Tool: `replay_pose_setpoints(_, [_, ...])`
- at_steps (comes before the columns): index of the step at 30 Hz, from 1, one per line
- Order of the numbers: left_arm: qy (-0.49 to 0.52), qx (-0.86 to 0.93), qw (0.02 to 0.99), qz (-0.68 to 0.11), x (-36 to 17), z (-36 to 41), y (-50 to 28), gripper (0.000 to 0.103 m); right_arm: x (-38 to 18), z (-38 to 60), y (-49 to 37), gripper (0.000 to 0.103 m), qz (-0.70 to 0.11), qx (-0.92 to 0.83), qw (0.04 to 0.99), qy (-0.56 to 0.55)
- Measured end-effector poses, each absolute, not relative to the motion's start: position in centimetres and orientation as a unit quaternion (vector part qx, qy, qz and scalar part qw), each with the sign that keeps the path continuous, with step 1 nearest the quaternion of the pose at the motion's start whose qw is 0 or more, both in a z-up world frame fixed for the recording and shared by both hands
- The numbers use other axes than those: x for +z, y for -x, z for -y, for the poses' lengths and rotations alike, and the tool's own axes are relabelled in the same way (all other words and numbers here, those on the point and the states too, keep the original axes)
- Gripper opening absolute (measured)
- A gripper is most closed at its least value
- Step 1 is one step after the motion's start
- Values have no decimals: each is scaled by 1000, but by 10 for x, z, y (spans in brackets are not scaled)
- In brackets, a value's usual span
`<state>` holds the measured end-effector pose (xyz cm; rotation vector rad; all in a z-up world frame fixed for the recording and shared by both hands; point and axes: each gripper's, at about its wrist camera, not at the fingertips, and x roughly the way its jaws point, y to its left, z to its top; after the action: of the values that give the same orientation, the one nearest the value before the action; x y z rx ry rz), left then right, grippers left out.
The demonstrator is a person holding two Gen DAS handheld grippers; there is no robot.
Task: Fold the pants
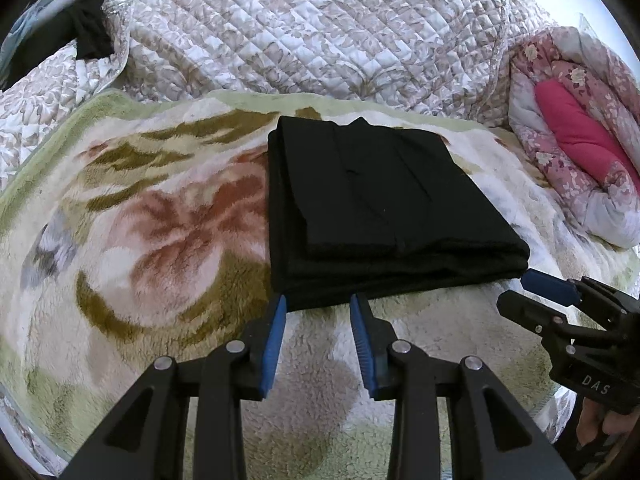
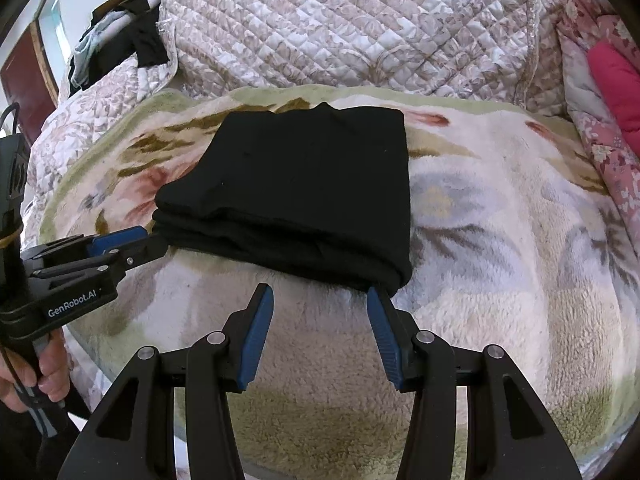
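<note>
Black pants, neatly folded rectangle

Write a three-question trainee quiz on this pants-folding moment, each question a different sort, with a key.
1. True or false: the black pants lie folded into a stacked rectangle on the floral fleece blanket.
2. Multiple choice: the left gripper is A) shut on the pants, B) open at the pants' near edge, C) out of view.
3. Fill in: the right gripper has its fingers ____, with nothing between them.

Key
1. True.
2. B: its fingers stand apart at the pants' near left corner.
3. Open: one finger sits at the pants' near right corner, and the pink floral quilt beyond plays no part.
</note>
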<state>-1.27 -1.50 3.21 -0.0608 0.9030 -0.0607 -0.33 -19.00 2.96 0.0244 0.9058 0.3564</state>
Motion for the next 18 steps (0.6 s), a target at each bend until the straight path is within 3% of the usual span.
replay_pose_setpoints(18, [24, -30, 896, -443, 28, 15, 11, 36, 23, 188, 2, 50, -443, 171, 880, -10])
